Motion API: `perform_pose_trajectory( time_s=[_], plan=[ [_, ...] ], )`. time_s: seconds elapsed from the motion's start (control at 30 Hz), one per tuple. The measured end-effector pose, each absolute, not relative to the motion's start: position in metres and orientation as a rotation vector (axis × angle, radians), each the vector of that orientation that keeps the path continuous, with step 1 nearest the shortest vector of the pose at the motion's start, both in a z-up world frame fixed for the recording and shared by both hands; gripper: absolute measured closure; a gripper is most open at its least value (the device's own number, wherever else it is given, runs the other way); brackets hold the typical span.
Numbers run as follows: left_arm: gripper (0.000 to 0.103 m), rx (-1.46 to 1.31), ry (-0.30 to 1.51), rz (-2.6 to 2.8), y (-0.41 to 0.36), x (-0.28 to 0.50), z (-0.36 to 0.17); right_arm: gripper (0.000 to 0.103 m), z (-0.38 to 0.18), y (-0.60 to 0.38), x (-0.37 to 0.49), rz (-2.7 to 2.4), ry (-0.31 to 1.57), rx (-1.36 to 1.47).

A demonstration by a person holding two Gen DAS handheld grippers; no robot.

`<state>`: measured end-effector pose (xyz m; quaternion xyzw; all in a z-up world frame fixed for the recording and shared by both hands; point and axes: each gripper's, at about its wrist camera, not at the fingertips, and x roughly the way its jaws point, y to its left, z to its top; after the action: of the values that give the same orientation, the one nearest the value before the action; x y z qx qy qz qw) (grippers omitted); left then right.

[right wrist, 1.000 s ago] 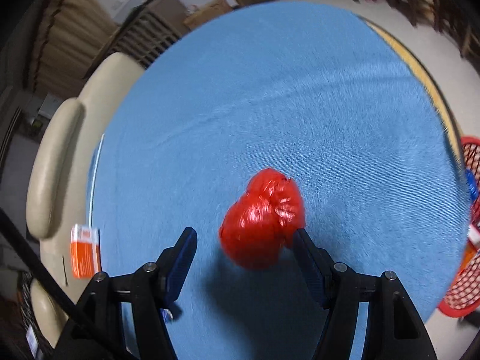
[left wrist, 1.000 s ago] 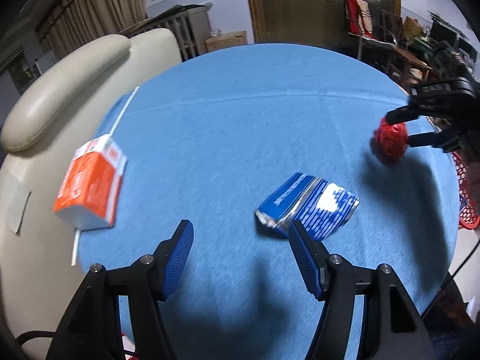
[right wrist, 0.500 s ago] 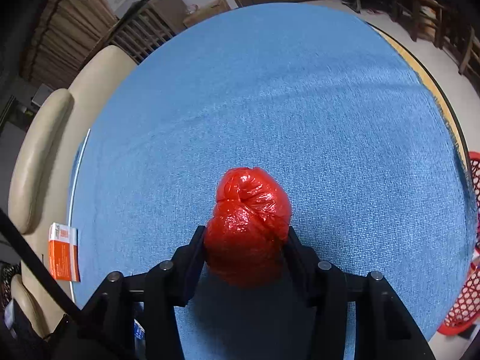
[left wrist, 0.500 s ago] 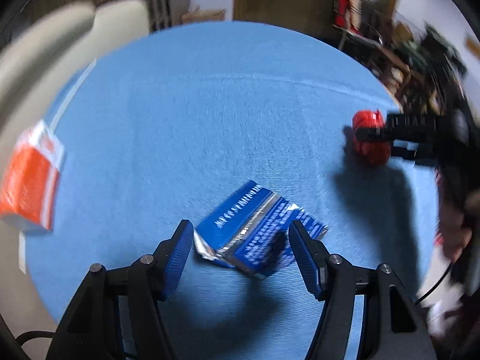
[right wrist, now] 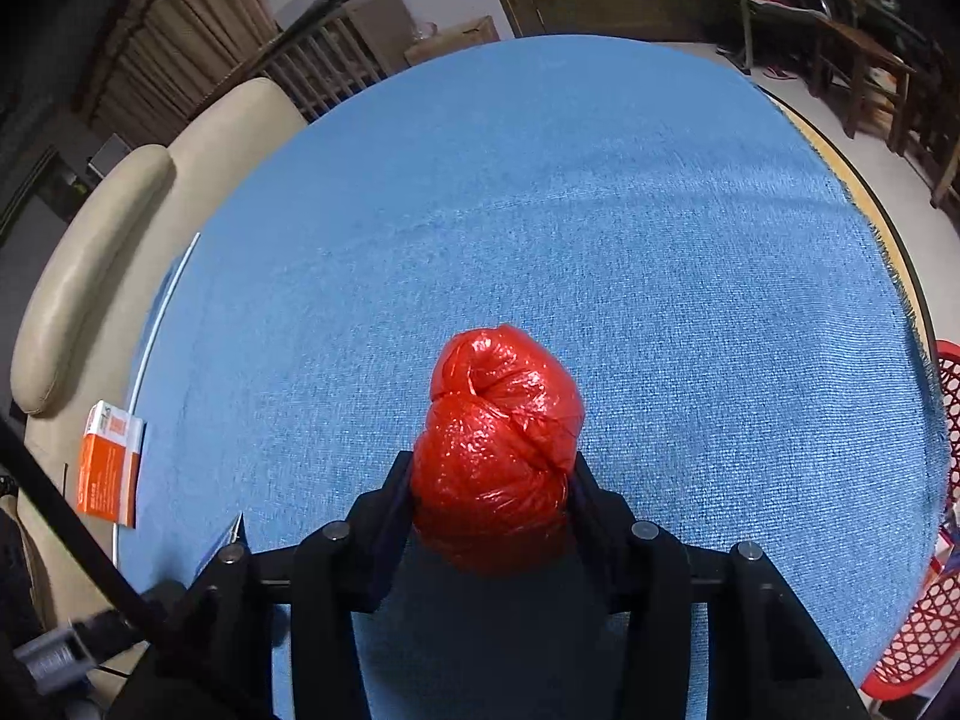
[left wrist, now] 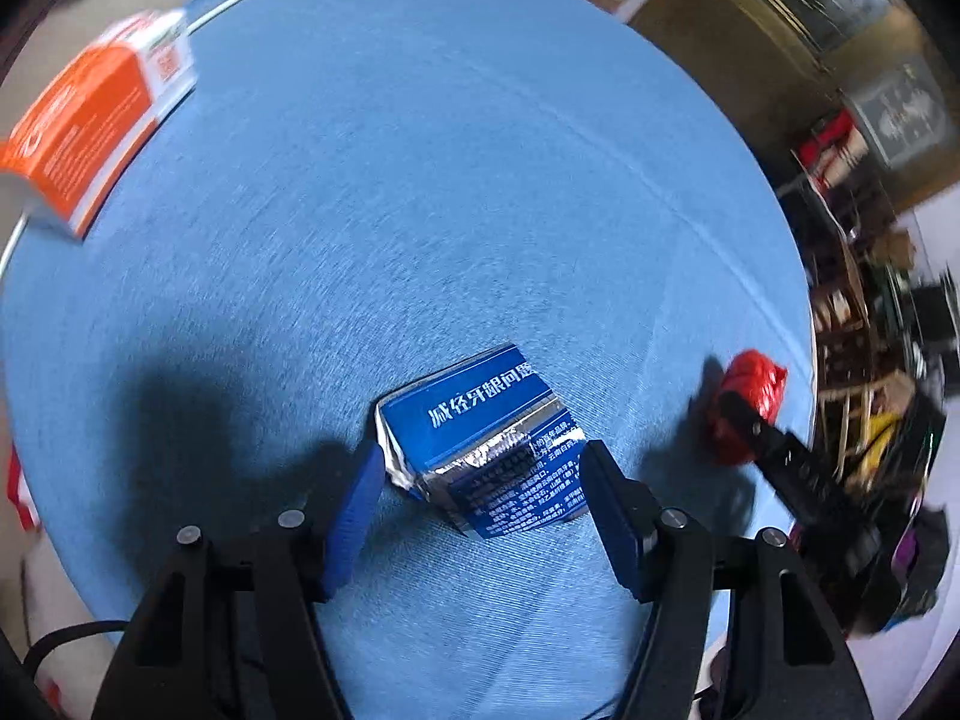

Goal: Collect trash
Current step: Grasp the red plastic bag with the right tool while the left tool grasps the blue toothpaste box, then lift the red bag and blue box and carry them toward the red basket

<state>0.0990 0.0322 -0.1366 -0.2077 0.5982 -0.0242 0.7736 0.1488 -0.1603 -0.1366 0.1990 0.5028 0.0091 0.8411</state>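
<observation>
A crushed blue and silver carton (left wrist: 489, 450) lies on the round blue table (left wrist: 420, 210). My left gripper (left wrist: 483, 483) is open, its blue fingers on either side of the carton's near end. My right gripper (right wrist: 495, 480) is shut on a crumpled red plastic bag (right wrist: 501, 450) just above the table; the bag also shows in the left wrist view (left wrist: 747, 402). An orange and white box (left wrist: 90, 114) lies at the table's far left edge, also in the right wrist view (right wrist: 111, 474).
A cream armchair (right wrist: 102, 252) stands against the table's left side. A red mesh basket (right wrist: 936, 600) sits on the floor beyond the table's right edge. Wooden chairs and clutter (right wrist: 840, 30) stand at the back right.
My left gripper moved forward and down so its fingers now flank the blue carton. My right gripper closed on the red bag and holds it.
</observation>
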Motion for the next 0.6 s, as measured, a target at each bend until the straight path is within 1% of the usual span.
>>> perform_pose_trajectory(
  time_s=[0.3,0.43,0.6],
  plan=[
    [0.035,-0.488,1.317,0.070,0.028,0.103,-0.142,0.051,-0.141,-0.178,0.126,0.056,1.019,0.399],
    [0.035,-0.512,1.315,0.078,0.018,0.113,-0.144,0.051,-0.139,-0.185,0.122,0.079,1.003,0.403],
    [0.034,-0.466,1.342,0.061,-0.006,0.124,-0.155,0.051,-0.144,-0.193,0.120,0.105,0.986,0.424]
  ],
)
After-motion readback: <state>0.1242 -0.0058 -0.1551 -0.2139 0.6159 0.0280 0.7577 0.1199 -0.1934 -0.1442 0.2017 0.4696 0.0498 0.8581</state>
